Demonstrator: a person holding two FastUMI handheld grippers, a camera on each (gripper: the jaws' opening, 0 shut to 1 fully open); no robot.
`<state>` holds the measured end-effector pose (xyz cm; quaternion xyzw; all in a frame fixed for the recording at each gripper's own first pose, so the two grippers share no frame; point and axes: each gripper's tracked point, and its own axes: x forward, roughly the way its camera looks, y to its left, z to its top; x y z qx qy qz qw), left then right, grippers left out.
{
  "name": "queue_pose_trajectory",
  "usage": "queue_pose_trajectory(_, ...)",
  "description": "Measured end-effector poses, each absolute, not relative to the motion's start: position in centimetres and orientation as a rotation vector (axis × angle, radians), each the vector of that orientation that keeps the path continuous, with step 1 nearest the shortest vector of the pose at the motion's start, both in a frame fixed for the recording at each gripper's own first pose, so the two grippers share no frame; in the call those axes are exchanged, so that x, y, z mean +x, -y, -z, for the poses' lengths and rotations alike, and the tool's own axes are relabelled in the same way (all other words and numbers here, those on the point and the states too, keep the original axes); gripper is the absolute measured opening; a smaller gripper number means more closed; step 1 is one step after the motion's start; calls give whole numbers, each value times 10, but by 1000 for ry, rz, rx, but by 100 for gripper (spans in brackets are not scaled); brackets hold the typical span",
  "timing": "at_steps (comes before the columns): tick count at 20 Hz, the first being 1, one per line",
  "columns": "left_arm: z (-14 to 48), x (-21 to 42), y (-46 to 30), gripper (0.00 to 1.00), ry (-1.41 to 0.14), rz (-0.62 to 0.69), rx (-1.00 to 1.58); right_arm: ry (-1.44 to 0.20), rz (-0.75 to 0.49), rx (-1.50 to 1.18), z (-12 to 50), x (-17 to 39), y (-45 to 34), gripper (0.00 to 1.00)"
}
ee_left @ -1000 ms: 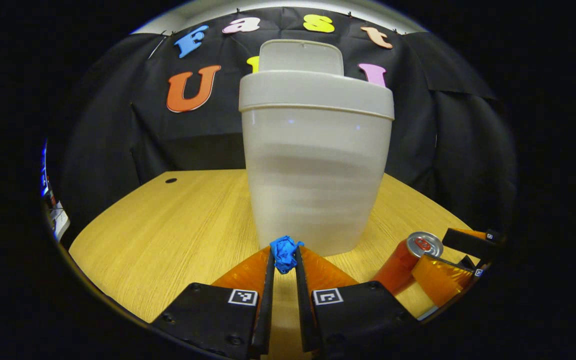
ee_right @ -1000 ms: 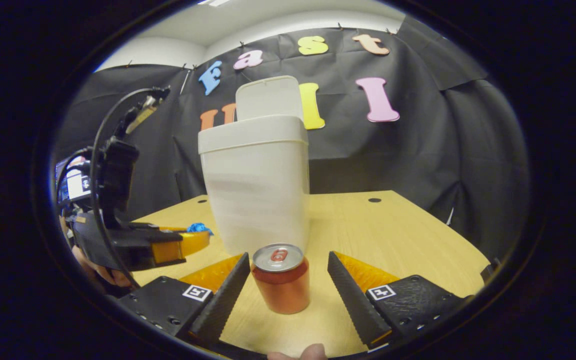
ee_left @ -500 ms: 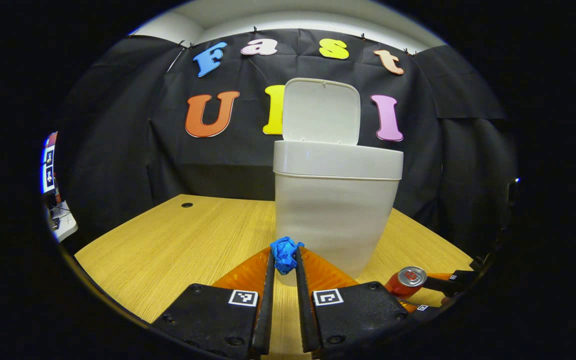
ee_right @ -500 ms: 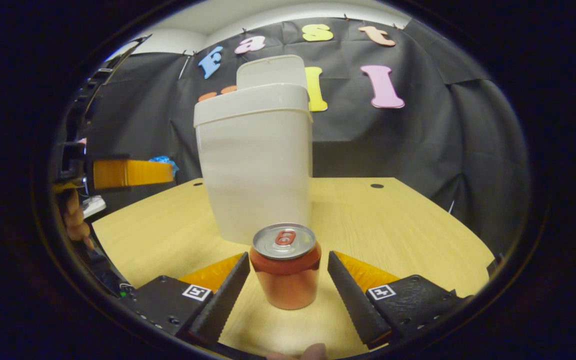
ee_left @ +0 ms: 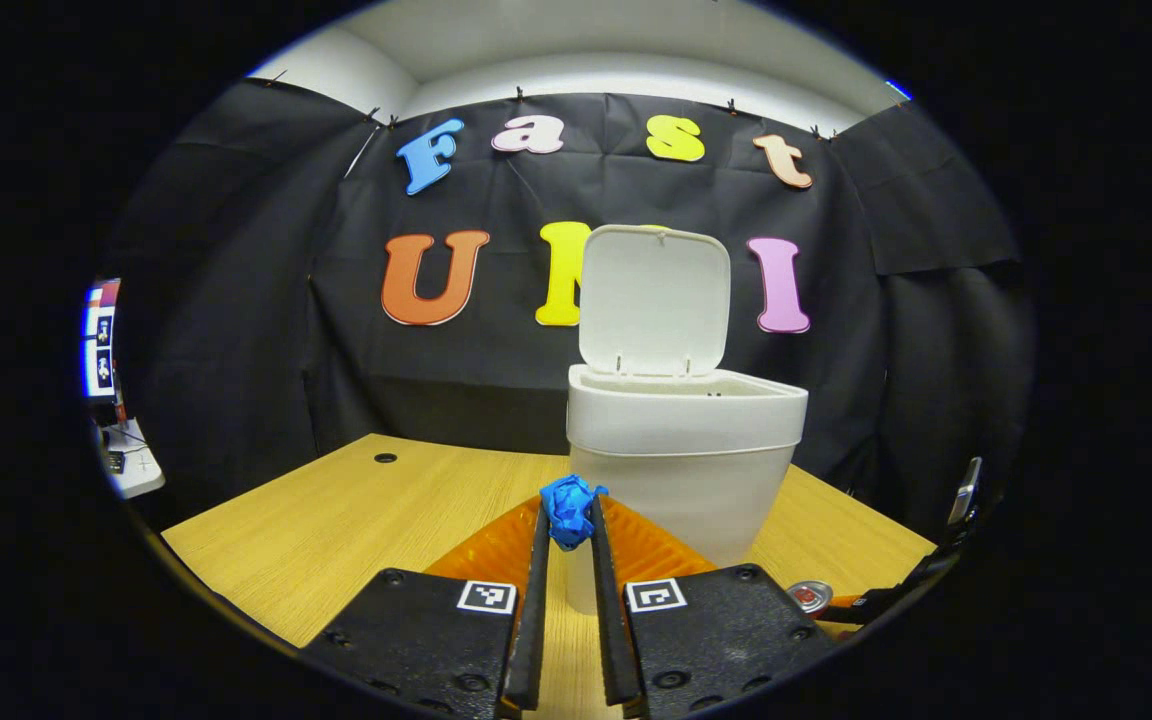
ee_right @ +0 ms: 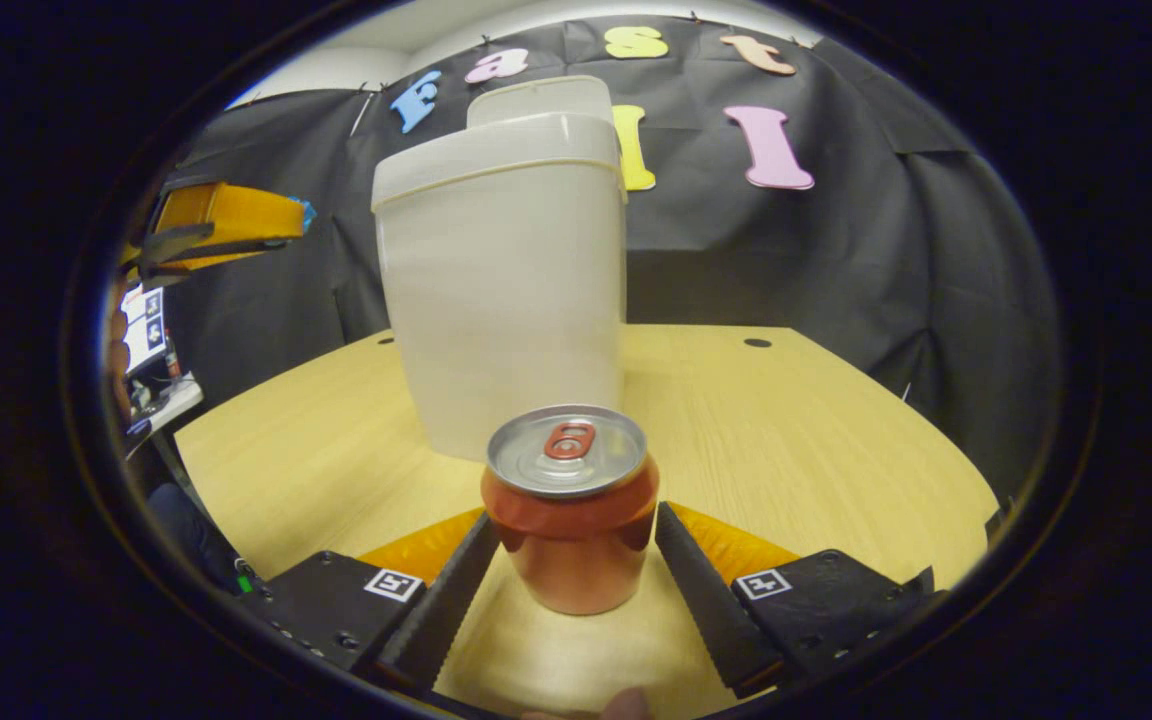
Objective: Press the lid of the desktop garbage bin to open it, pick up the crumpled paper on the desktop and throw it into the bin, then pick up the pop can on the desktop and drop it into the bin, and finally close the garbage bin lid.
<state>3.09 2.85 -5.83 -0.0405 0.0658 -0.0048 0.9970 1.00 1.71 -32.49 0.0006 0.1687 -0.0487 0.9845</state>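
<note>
Your paper (ee_left: pixel 569 507) is pinched between the left gripper's (ee_left: pixel 568 520) jaws, carried in the air in front of the bin (ee_left: pixel 684 455), which sits at about 1 o'clock in the left gripper view with its lid (ee_left: pixel 654 300) standing upright and the mouth exposed. To finish this step well, I'd lift until the paper clears the rim, carry it forward over the middle of the opening, and only then spread the jaws; releasing short of the rim would likely bounce the paper back onto the table (ee_left: pixel 356 510). Keep clear of the raised lid so you don't knock it shut. In the right gripper view, the can (ee_right: pixel 570 505) stands upright at 6 o'clock, between the right gripper's (ee_right: pixel 570 590) spread jaws, not yet squeezed.
</note>
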Motion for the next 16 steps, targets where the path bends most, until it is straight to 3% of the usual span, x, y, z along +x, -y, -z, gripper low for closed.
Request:
queue_pose_trajectory(5,18,47,-32,26,-51,6,-47,-371,96,33,333,13,-14,97)
queue_pose_trajectory(7,8,53,-28,26,-31,23,-46,-375,94,43,333,13,-15,84)
queue_pose_trajectory(8,1,58,-23,29,-20,35,-46,-374,87,41,332,11,-17,85)
queue_pose_trajectory(11,-23,74,-16,25,-3,45,-38,-358,68,38,325,8,-21,80)
queue_pose_trajectory(16,-48,107,6,25,19,104,-52,-291,53,25,297,-6,-14,80)
